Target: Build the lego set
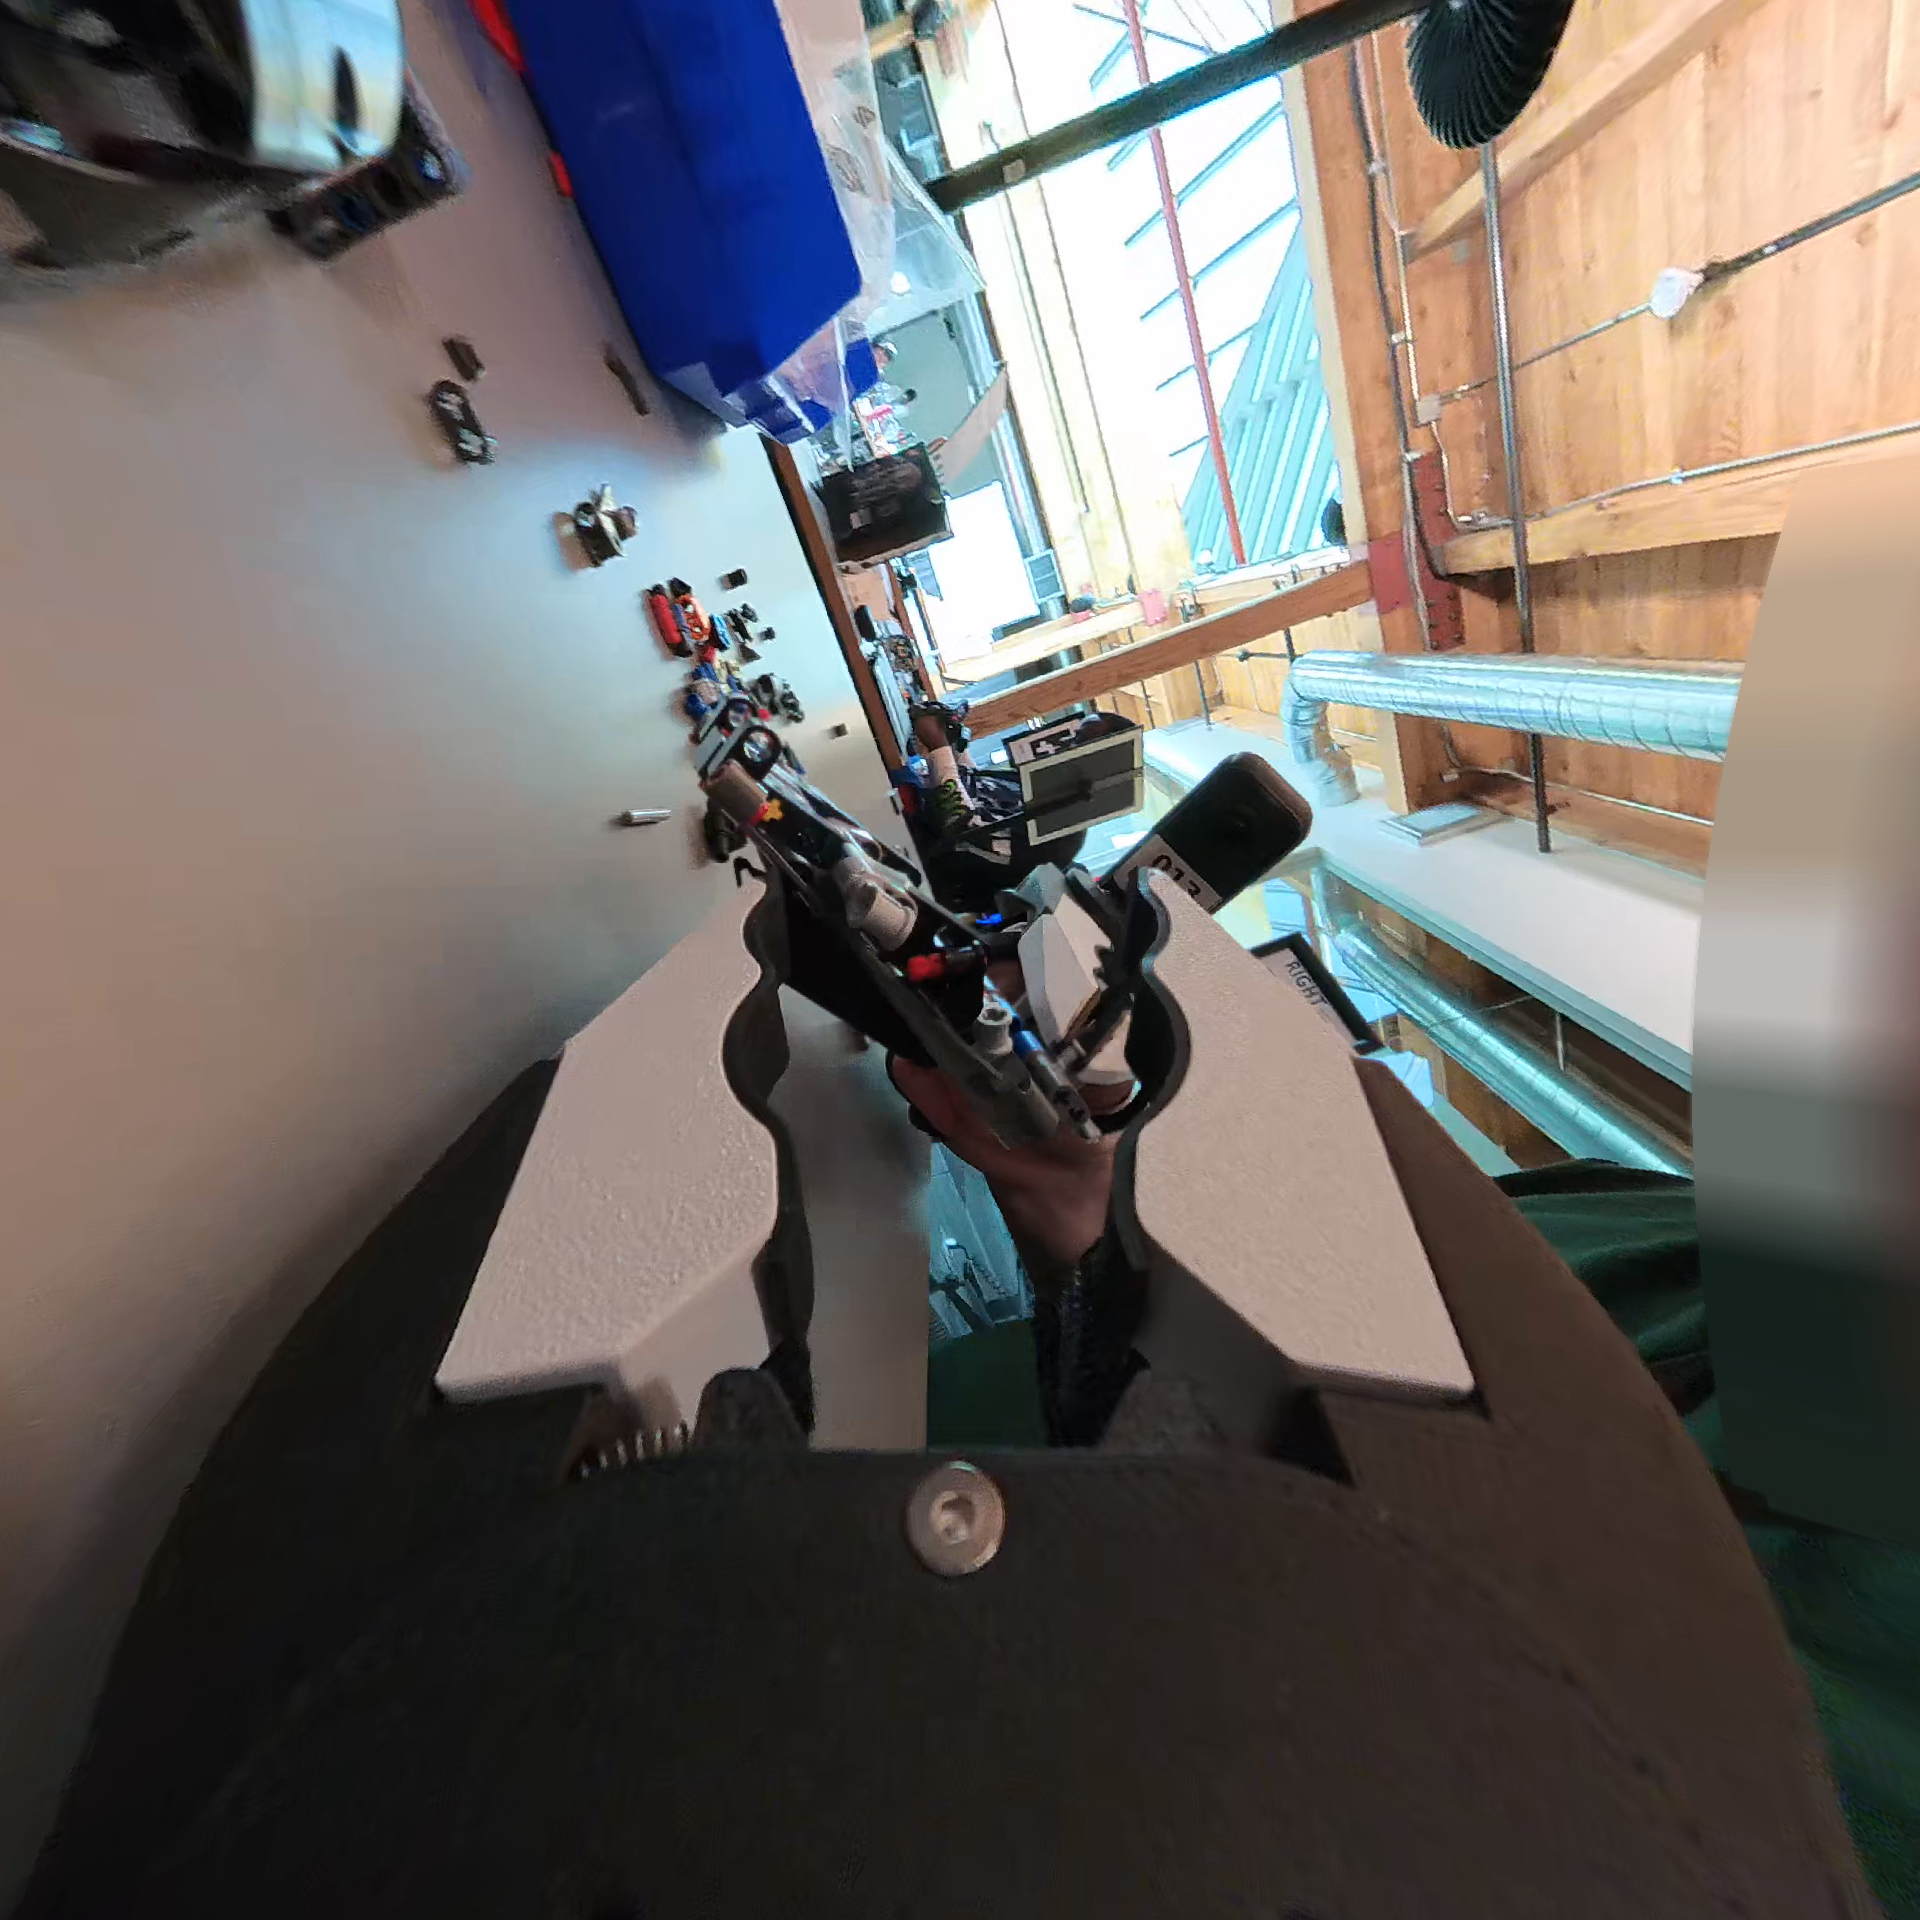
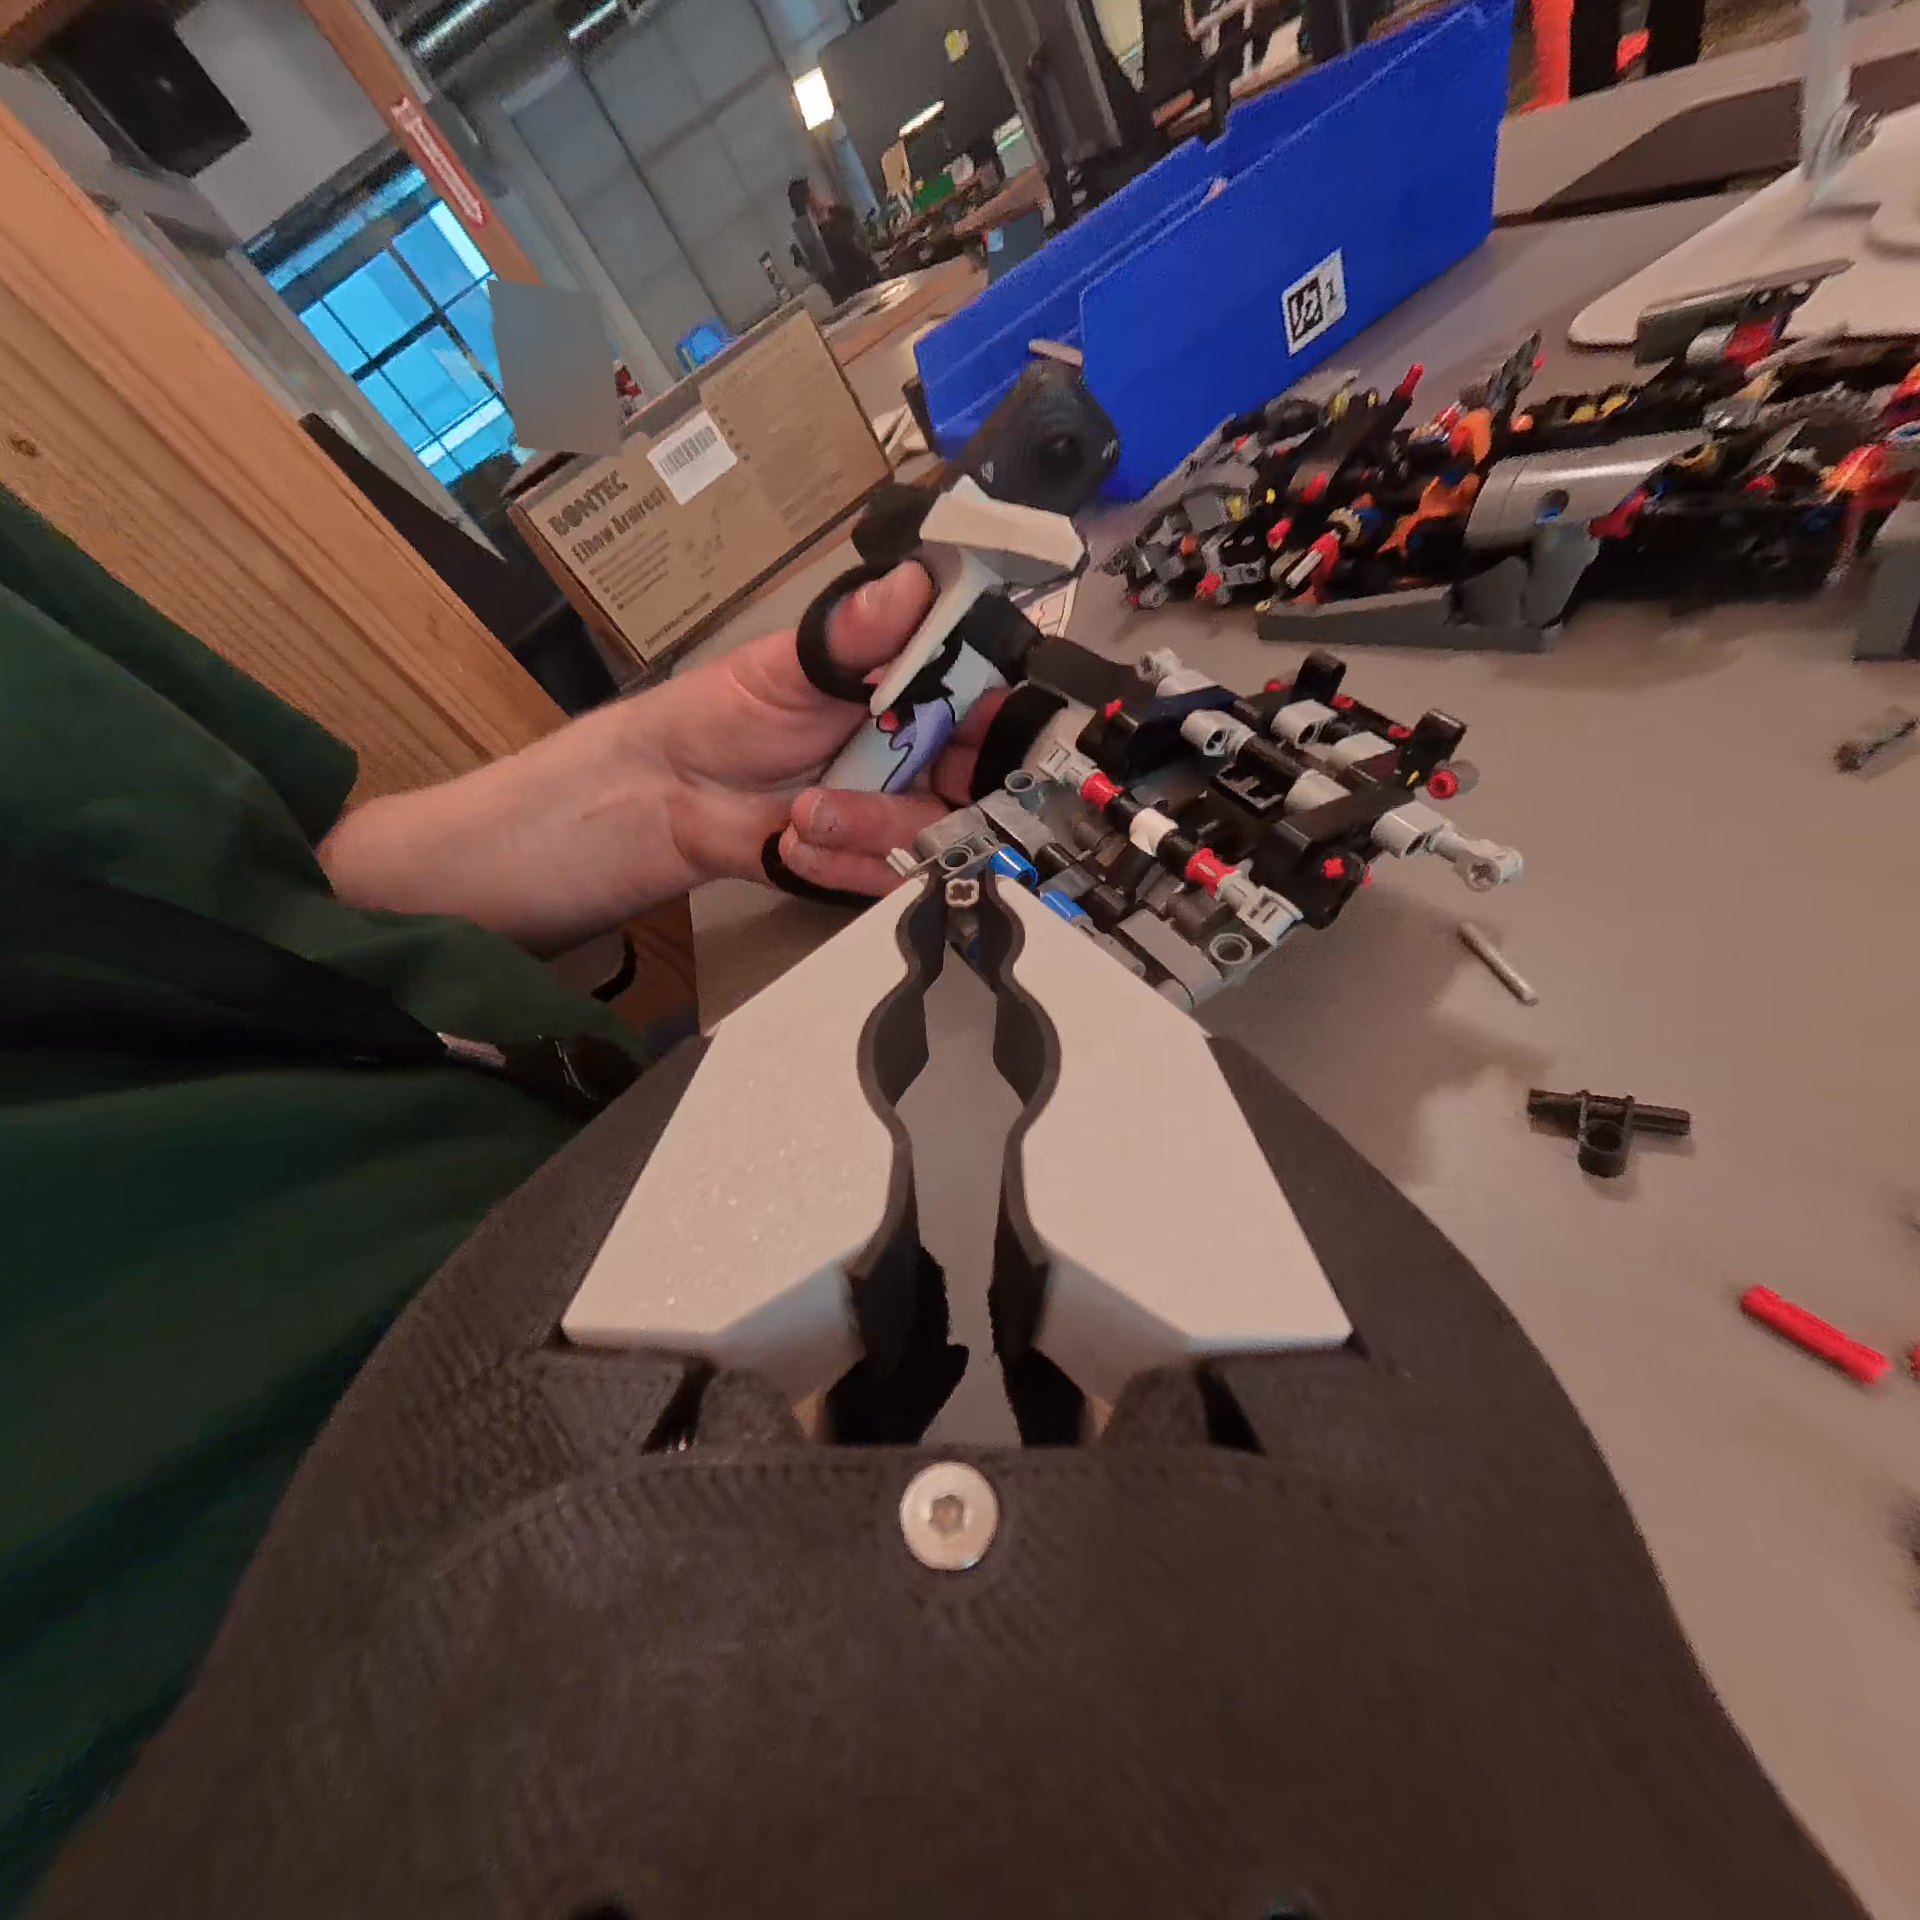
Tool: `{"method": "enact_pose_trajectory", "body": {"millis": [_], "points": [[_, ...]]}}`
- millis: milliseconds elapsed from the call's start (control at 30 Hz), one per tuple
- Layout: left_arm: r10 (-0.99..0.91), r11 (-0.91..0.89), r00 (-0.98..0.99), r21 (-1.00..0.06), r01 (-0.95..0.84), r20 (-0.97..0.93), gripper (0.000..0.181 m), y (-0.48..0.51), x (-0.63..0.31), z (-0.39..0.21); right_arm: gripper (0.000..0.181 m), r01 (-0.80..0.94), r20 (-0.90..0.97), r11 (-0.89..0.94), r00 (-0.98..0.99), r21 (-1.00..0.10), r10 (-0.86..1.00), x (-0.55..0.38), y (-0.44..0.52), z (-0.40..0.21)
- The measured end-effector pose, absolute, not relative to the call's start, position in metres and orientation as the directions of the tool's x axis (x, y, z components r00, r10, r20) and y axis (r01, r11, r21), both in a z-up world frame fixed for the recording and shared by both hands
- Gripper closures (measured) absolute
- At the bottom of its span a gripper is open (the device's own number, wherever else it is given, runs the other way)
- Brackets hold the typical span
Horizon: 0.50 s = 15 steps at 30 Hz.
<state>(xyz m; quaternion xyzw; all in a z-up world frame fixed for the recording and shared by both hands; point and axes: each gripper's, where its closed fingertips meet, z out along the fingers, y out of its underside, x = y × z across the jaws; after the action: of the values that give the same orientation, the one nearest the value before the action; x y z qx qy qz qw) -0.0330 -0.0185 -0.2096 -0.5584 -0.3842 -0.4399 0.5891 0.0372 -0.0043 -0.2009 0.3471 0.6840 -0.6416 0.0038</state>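
A black and grey lego assembly [image 2: 1226, 800] with red and blue pins sits just above the grey table [image 2: 1299, 1195]. My left gripper [image 1: 951, 899] is shut on one end of it [image 1: 883, 935]; in the right wrist view a hand [image 2: 727, 769] holds that gripper. My right gripper [image 2: 961, 906] is shut on a small light-grey lego piece [image 2: 962, 889] with a cross hole, and holds it against the assembly's near left corner. In the left wrist view its white fingers [image 1: 1060, 966] reach in between my left fingers.
A large lego model [image 2: 1558, 488] and a blue bin [image 2: 1247, 291] stand behind the assembly. A grey axle [image 2: 1496, 961], a black cross connector [image 2: 1605, 1127] and a red axle [image 2: 1813, 1333] lie loose at the right. A cardboard box [image 2: 707, 478] stands at the left. About 8 cm separates my left fingertips from the grey axle [image 2: 1496, 961].
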Motion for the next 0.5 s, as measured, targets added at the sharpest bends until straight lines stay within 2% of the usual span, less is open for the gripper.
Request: {"method": "enact_pose_trajectory", "body": {"millis": [333,500], "points": [[0.114,-0.085,0.403,-0.395,0.915,0.908,0.119,-0.035,-0.045,-0.234,0.178,0.512,-0.395,0.119,-0.772,-0.851,0.498,0.026,-0.027,-0.23],[0.176,-0.101,0.463,-0.452,0.886,0.868,0.115,-0.044,-0.051,-0.237,0.178,0.52,-0.389,0.144,-0.77,-0.842,0.506,0.023,-0.031,-0.234]]}}
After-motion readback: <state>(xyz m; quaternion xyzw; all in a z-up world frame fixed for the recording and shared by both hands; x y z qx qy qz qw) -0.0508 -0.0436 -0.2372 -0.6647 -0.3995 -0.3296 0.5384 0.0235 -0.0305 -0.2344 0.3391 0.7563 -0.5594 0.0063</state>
